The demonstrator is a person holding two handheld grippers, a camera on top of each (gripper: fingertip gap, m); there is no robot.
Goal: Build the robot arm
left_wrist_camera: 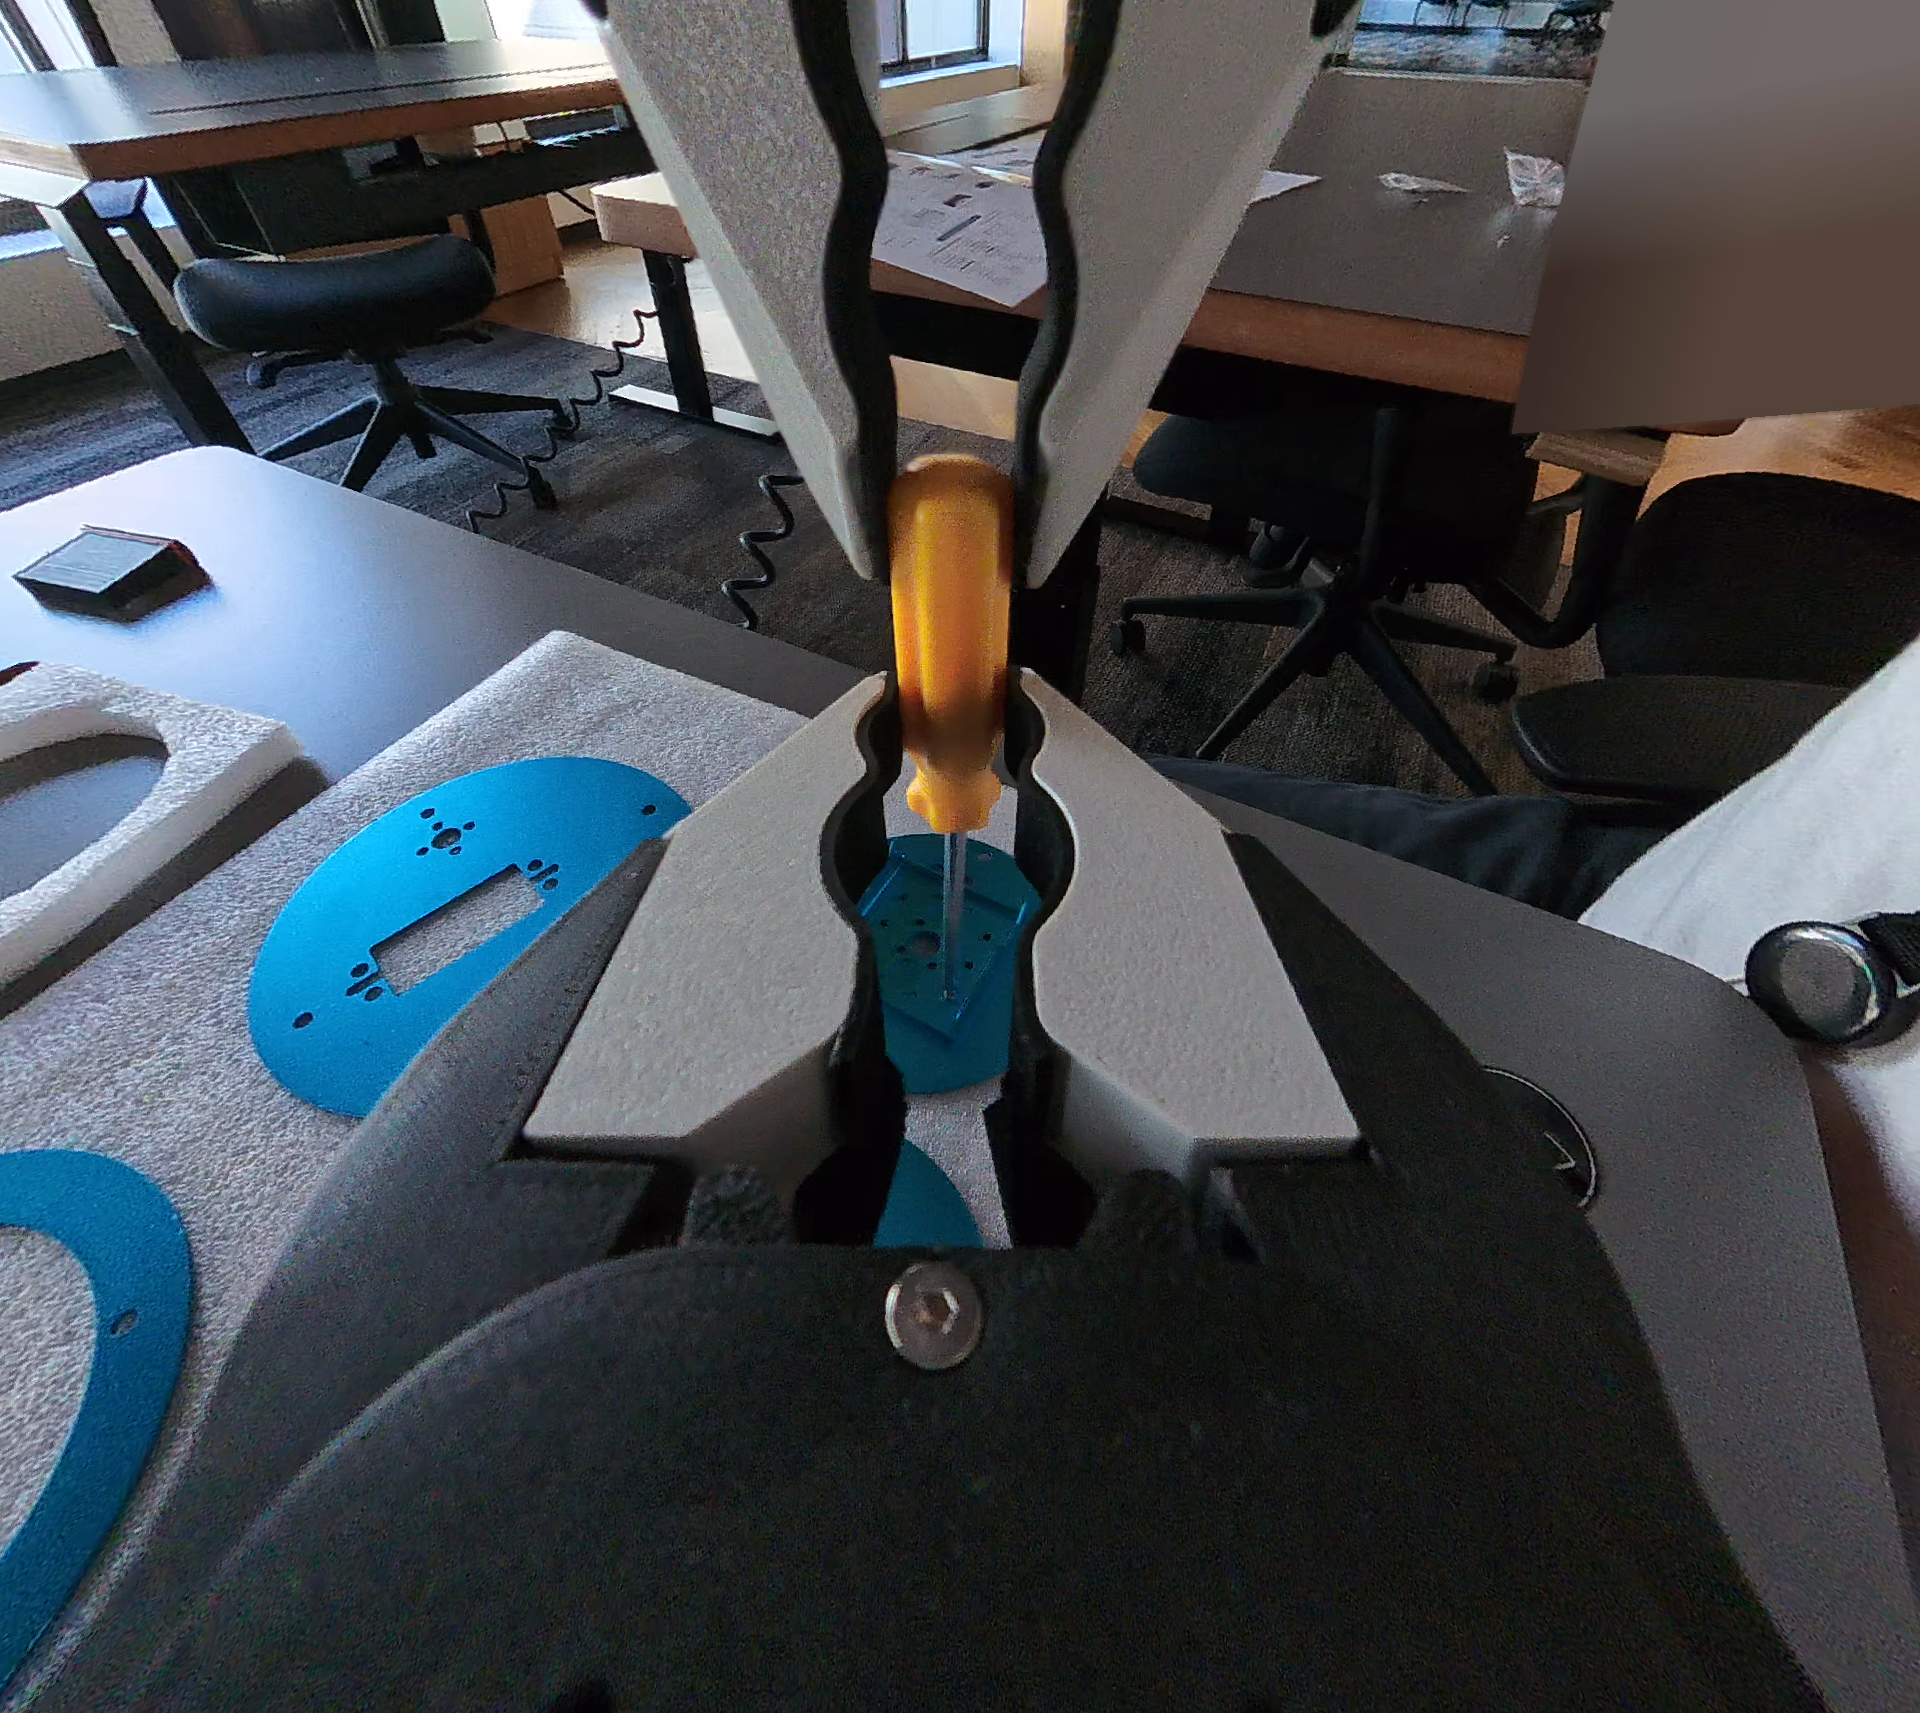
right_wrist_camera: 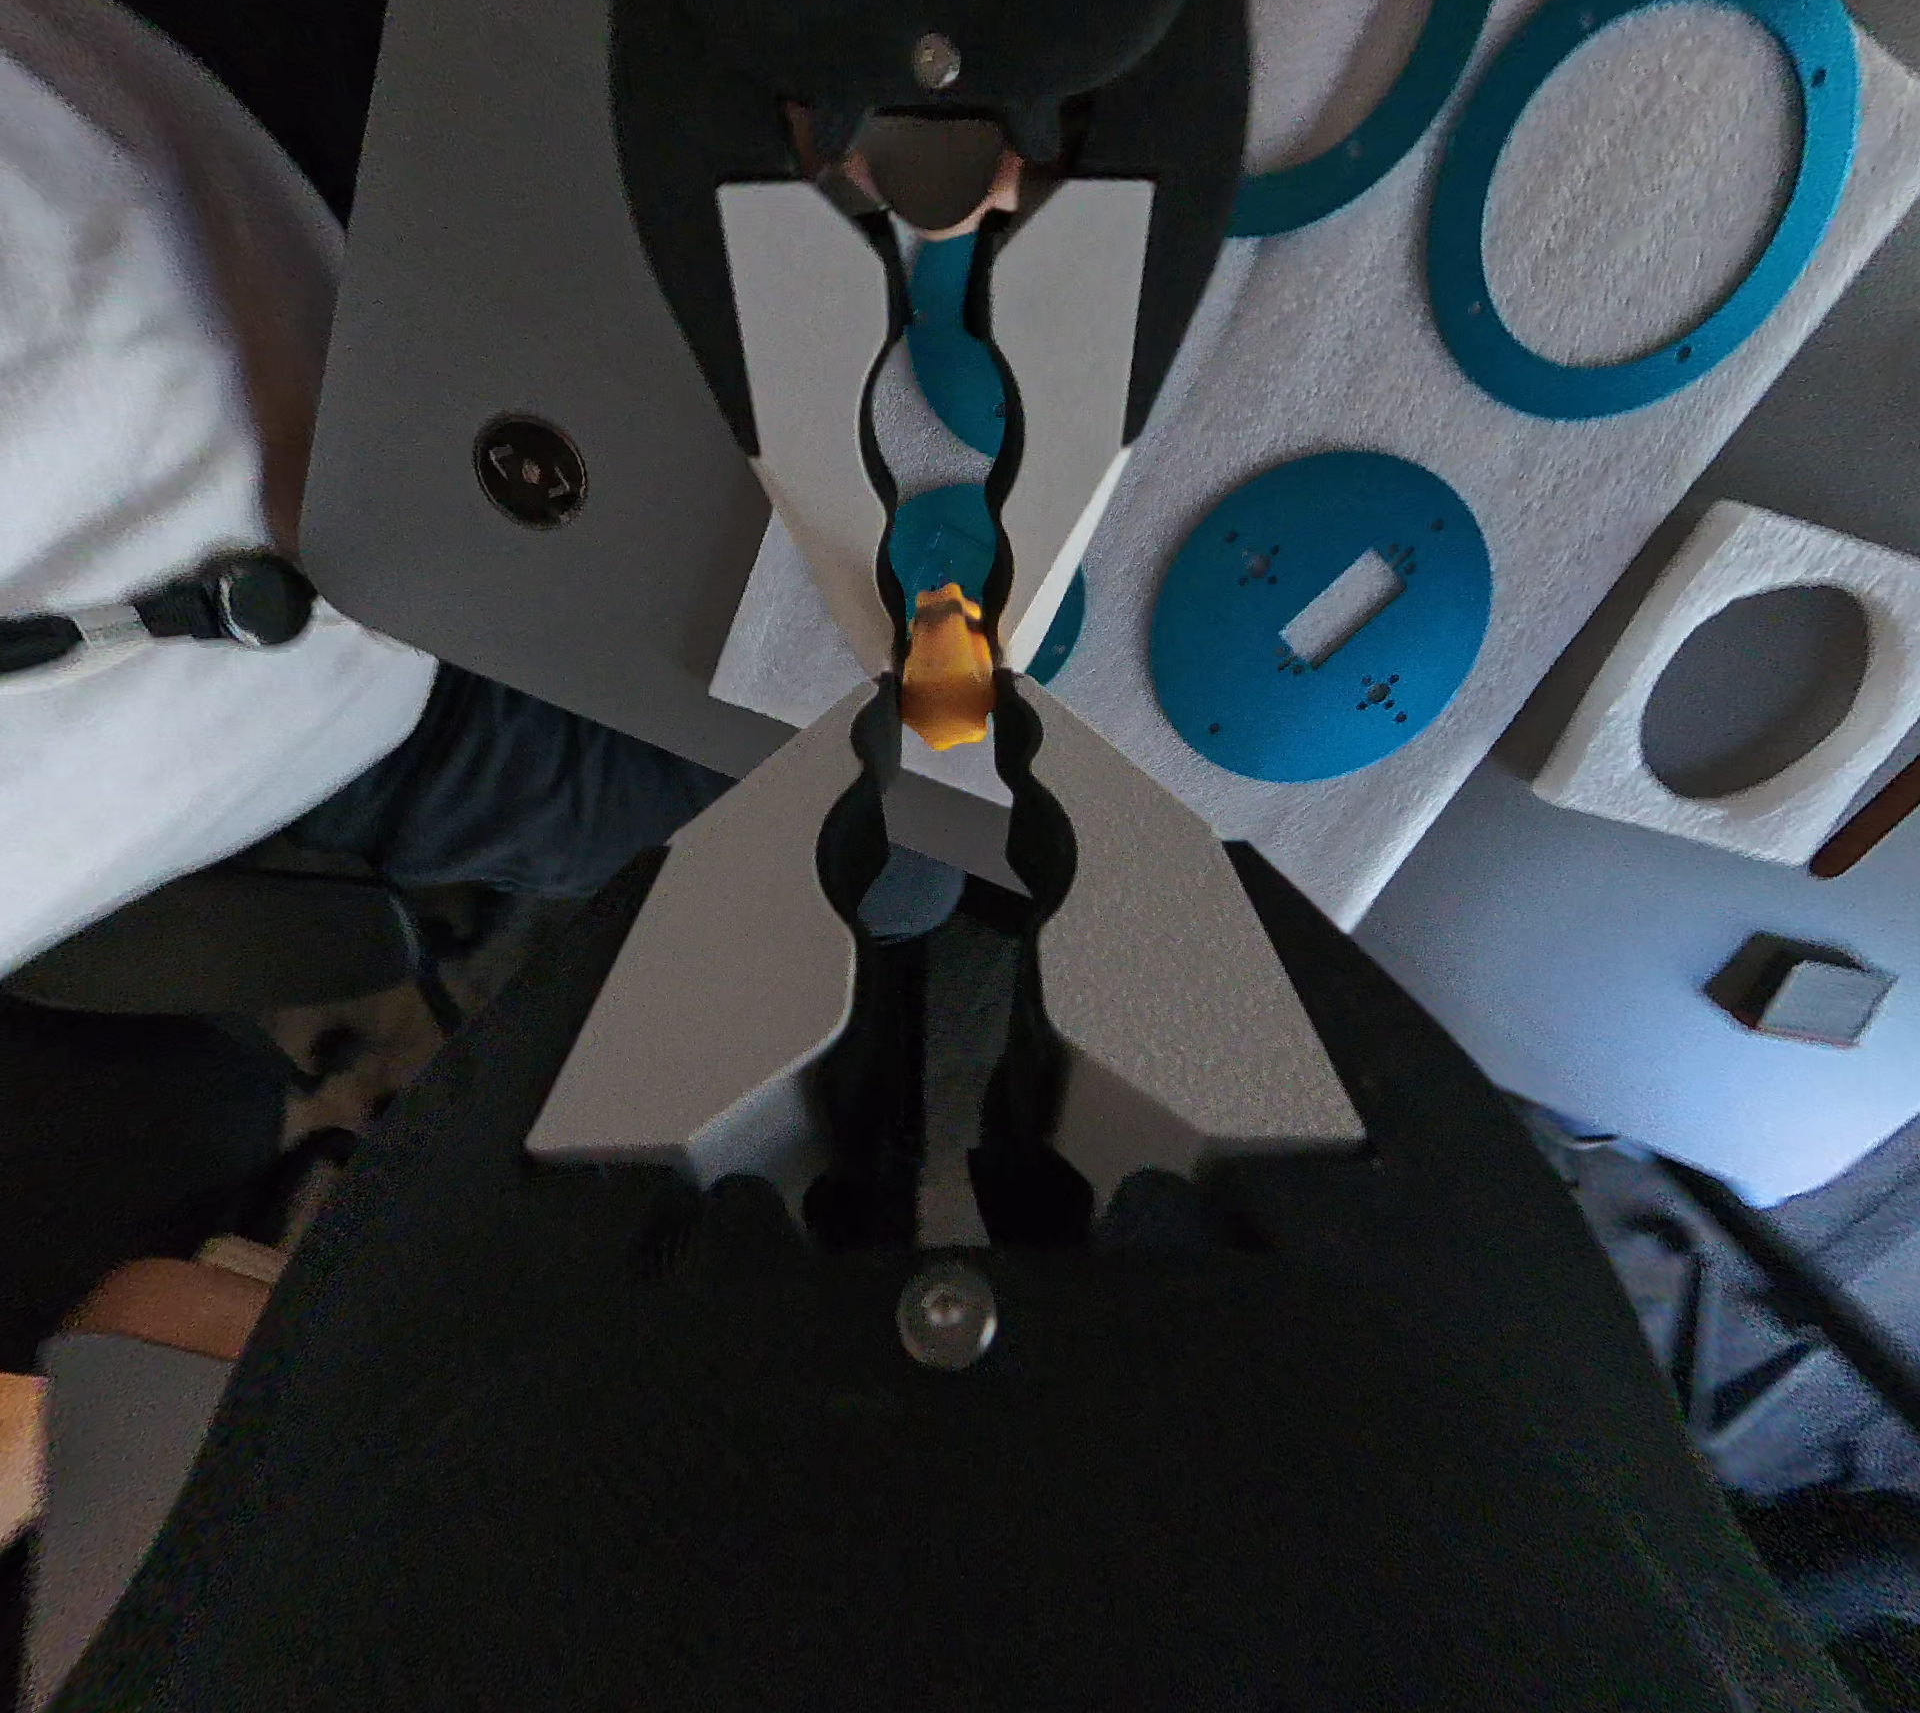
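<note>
On the grey counter point(left_wrist_camera: 436, 583), a white foam sheet point(left_wrist_camera: 623, 707) at lower left carries blue plates, while both the left tool point(left_wrist_camera: 951, 676) and right tool point(right_wrist_camera: 943, 687) clamp the orange screwdriver point(left_wrist_camera: 951, 624), whose thin tip on the blue block point(left_wrist_camera: 935, 946) could slip if tilted.

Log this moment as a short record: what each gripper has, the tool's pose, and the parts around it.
left gripper: shut on the lower handle of the screwdriver
right gripper: shut on the top of the same handle, from above
tool pose: upright, thin shaft pointing down, tip on the blue block
block: square, full of holes, sitting on a blue disc on the foam sheet
nearby: blue slotted disc; blue ring; white foam frame
surface: grey table
</note>
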